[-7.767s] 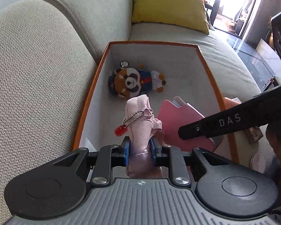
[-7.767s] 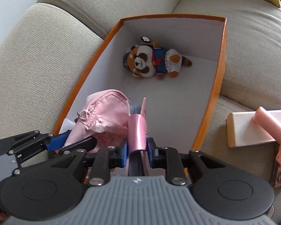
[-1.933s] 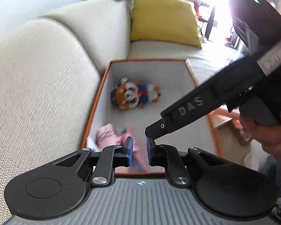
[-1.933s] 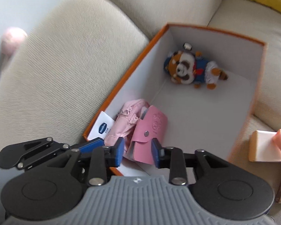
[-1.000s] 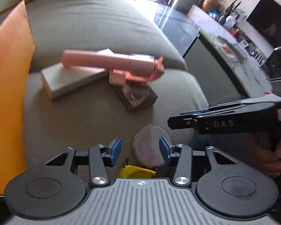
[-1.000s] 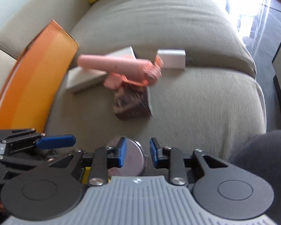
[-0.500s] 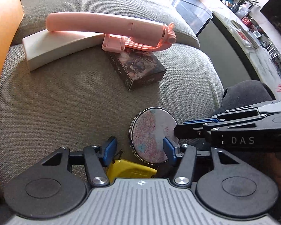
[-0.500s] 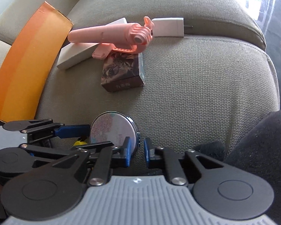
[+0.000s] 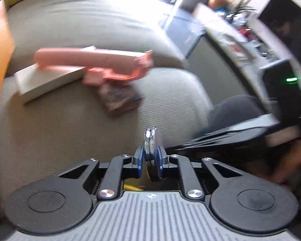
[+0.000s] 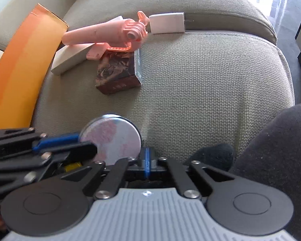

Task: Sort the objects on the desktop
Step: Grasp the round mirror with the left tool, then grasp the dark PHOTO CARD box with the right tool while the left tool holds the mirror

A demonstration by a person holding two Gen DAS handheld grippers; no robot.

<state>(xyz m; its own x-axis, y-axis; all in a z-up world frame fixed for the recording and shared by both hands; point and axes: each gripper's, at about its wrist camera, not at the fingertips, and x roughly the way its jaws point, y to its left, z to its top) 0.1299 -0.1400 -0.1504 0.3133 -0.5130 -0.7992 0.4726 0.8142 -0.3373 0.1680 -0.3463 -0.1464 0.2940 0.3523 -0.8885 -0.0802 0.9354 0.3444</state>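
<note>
A round compact mirror (image 9: 150, 140) with a pink patterned lid (image 10: 112, 138) stands on edge between the blue pads of my left gripper (image 9: 149, 154). The jaws are closing and the pads press on both faces. My right gripper (image 10: 147, 158) is shut with nothing in it, just right of the mirror and low over the sofa cushion. Further back lie a pink folding stick (image 10: 102, 32), a dark card box (image 10: 118, 72) and a white flat box (image 10: 70, 58). The left wrist view is motion-blurred.
The orange box wall (image 10: 24, 66) rises at the left. A white charger block (image 10: 167, 25) lies in the cushion seam behind. A small yellow object (image 10: 72, 165) sits under the left gripper. A person's dark-clothed knee (image 10: 281, 150) is at the right, by the sofa's front edge.
The mirror lay flat between the open left jaws; now they have closed on it and it stands on edge. The right jaws have closed fully.
</note>
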